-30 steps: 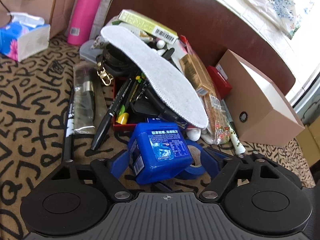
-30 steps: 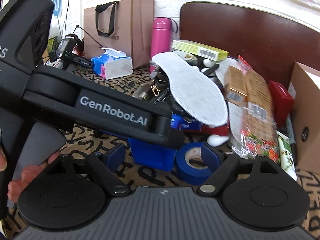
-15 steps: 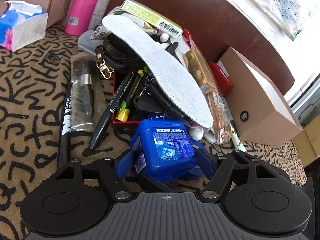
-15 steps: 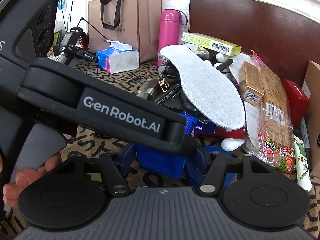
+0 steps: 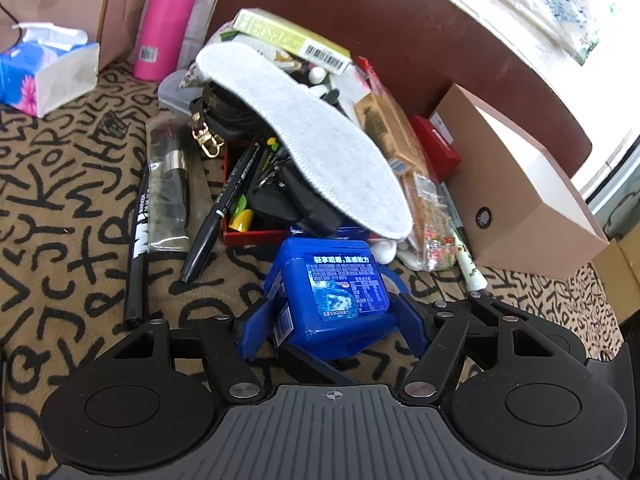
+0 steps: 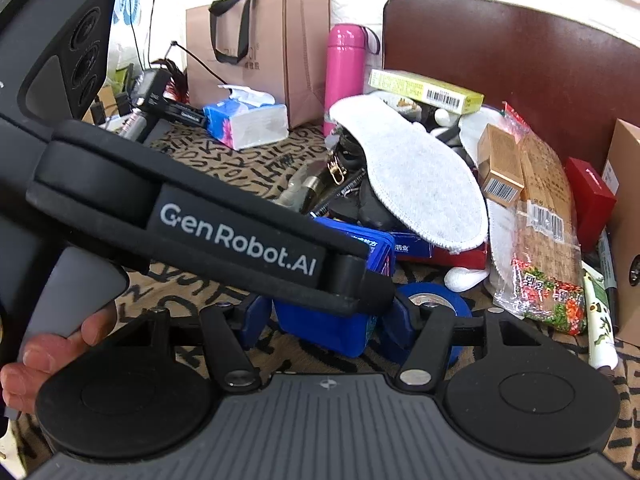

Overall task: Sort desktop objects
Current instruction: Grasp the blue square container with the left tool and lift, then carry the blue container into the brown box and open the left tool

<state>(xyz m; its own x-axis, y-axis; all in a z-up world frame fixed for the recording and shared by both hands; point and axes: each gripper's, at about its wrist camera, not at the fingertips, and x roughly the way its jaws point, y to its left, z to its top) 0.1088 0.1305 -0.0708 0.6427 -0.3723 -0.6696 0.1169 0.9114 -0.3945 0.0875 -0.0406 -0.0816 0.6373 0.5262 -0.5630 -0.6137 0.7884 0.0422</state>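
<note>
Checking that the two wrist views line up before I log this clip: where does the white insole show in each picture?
Left wrist: the white insole runs diagonally from upper left to centre right, over the pile, just above the blue container.
Right wrist: the white insole lies right of centre, sloping down to the right, beyond the other gripper's black body.
Shared landmark: the pink bottle standing behind the pile.

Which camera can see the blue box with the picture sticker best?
The left wrist view: the blue box shows its whole labelled top there. In the right wrist view, the other gripper's black arm covers most of the box.
</note>
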